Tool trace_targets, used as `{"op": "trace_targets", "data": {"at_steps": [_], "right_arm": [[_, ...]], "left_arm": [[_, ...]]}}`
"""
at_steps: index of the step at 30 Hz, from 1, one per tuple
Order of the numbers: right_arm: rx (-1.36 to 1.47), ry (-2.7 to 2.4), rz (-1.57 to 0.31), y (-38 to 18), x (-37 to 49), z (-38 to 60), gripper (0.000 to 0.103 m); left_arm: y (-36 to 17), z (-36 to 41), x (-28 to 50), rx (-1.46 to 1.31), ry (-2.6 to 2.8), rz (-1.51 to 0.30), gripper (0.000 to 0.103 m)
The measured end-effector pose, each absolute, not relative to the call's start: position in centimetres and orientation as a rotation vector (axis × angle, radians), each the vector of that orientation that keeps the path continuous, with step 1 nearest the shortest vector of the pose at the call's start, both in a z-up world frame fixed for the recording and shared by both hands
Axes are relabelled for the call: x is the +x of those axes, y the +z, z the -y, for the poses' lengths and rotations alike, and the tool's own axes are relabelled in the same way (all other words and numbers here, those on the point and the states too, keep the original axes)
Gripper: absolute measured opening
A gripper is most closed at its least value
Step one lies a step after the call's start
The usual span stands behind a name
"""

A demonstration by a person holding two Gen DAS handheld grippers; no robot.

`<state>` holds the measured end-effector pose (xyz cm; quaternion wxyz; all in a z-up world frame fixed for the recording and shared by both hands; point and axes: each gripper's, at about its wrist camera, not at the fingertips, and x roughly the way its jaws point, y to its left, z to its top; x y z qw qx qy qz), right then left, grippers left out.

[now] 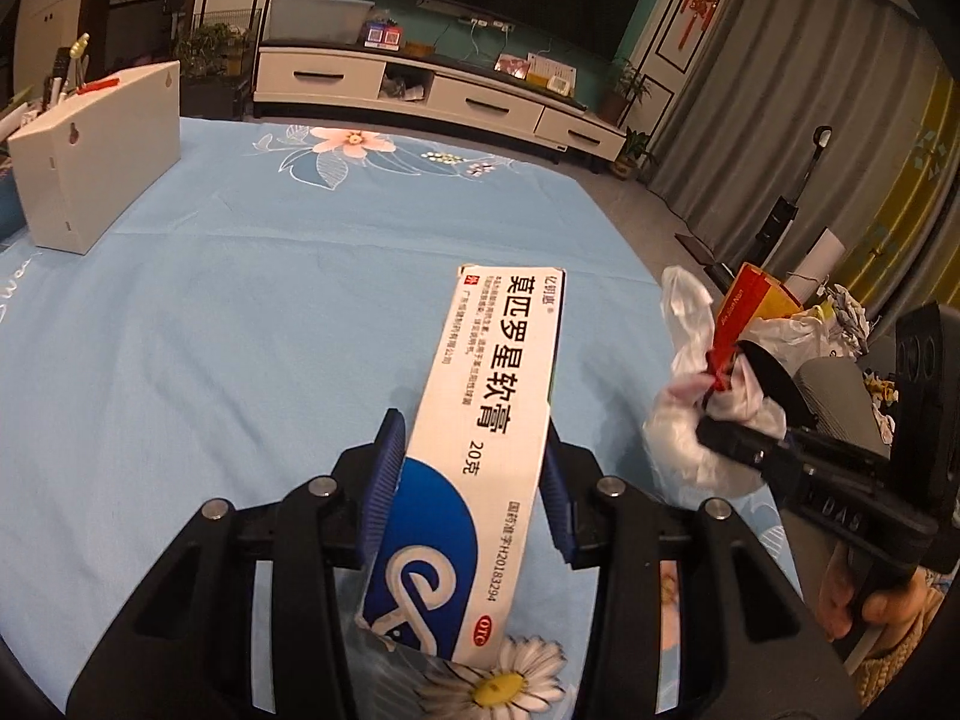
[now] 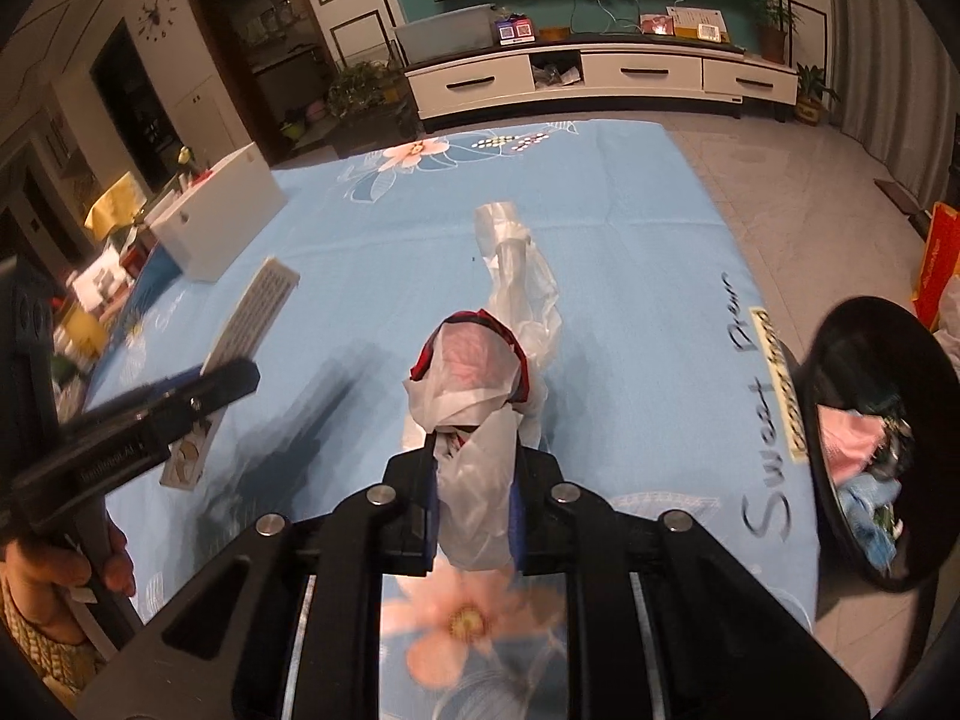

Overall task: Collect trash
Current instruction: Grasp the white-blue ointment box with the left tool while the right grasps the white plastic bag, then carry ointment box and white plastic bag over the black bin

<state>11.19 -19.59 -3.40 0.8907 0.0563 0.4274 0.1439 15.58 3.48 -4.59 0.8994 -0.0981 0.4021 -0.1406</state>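
My left gripper (image 1: 474, 450) is shut on a long white and blue ointment box (image 1: 480, 420) and holds it above the blue flowered cloth (image 1: 240, 312). The box also shows in the right wrist view (image 2: 240, 330). My right gripper (image 2: 471, 480) is shut on a crumpled clear plastic wrapper with a red edge (image 2: 480, 384), held over the cloth. In the left wrist view the wrapper (image 1: 690, 372) hangs at the table's right edge, next to a trash pile (image 1: 798, 324) beyond it.
A white box (image 1: 96, 162) holding pens stands at the far left of the table. A round black mirror (image 2: 864, 444) is at the right edge. A TV cabinet (image 1: 432, 90) lines the far wall. Tiled floor lies to the right.
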Motion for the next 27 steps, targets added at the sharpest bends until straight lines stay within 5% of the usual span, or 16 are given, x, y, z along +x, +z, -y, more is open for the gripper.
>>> {"op": "trace_targets", "data": {"at_steps": [27], "right_arm": [[0.1, 0.339, -0.797, 0.0, 1.5, 21.7, 0.019]], "left_arm": [[-0.5, 0.0, 2.7, -0.149, -0.251, -0.723, 0.044]]}}
